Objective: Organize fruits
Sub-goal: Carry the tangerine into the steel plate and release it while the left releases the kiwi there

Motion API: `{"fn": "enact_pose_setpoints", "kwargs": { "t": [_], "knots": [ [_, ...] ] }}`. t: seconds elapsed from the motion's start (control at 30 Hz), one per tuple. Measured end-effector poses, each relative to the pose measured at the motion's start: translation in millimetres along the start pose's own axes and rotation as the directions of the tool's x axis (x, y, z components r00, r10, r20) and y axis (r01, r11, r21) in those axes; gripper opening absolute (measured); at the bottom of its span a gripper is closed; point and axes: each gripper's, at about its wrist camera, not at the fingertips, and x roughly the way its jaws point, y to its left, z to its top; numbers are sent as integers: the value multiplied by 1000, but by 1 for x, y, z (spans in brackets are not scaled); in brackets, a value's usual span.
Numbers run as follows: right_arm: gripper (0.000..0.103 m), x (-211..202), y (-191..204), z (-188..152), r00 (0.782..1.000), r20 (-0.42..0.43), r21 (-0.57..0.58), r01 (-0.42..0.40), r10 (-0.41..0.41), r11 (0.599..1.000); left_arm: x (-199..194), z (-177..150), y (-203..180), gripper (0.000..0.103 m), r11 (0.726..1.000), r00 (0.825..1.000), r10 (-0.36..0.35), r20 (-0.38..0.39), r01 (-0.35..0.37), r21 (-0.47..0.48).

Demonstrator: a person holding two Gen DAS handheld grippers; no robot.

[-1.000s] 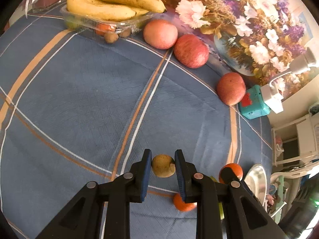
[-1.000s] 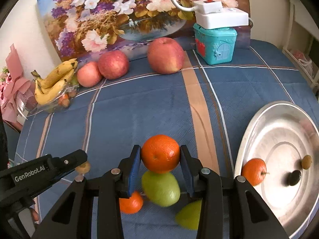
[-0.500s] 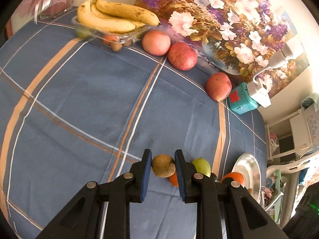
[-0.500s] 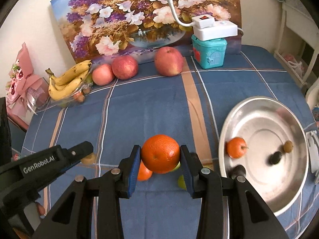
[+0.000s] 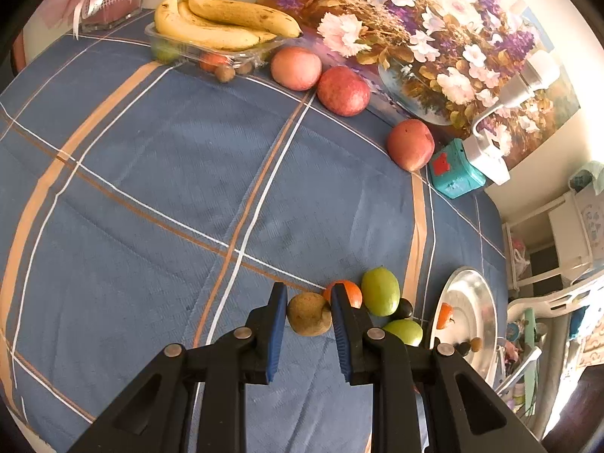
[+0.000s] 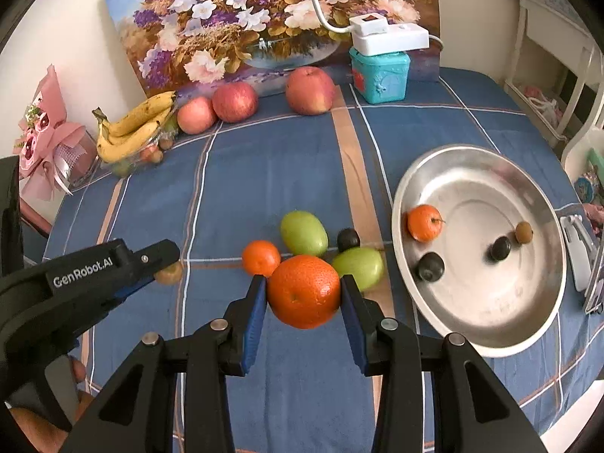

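My left gripper (image 5: pixel 307 319) is shut on a small brown kiwi-like fruit (image 5: pixel 308 314) and holds it above the blue cloth; it also shows in the right wrist view (image 6: pixel 168 264). My right gripper (image 6: pixel 304 294) is shut on a large orange (image 6: pixel 304 291), held above the cloth. On the cloth lie a small orange (image 6: pixel 260 258), two green fruits (image 6: pixel 304 233) (image 6: pixel 358 267) and a dark plum (image 6: pixel 348 239). The steel plate (image 6: pixel 490 324) at the right holds a small orange (image 6: pixel 424 222), two dark plums and a small brown fruit (image 6: pixel 524 232).
Three red apples (image 6: pixel 310 90) line the back by a flower painting (image 6: pixel 264 19). Bananas (image 6: pixel 132 128) lie on a clear tray at back left, next to a pink bouquet (image 6: pixel 41 151). A teal box (image 6: pixel 379 75) carries a white power strip. White furniture stands at the right.
Both grippers have risen and pulled back with their fruit, so more of the table shows. The fruits on the cloth now sit ahead of the fingers instead of under them.
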Motion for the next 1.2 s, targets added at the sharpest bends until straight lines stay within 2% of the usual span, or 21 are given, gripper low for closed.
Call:
{"fn": "enact_pose_setpoints", "kwargs": {
  "t": [0.43,0.63,0.8,1.03,1.2],
  "knots": [
    [41,11,-20,5,999,-46,43,17,-15,999,13,-5,-16,26,1000,1000,8,-17,-8,29],
    [41,12,-66,7,996,-59,149,78,-69,986,19,-15,-41,26,996,999,-11,-38,14,83],
    [41,1,-119,10,989,-67,268,145,-131,952,23,-27,-67,25,989,997,-41,-64,49,138],
    [41,-18,-173,4,977,-62,373,213,-204,903,29,-54,-116,25,961,991,-82,-105,107,257],
    [41,-26,-194,-2,975,-61,409,218,-212,886,38,-76,-154,26,923,985,-103,-136,146,357]
  ]
}}
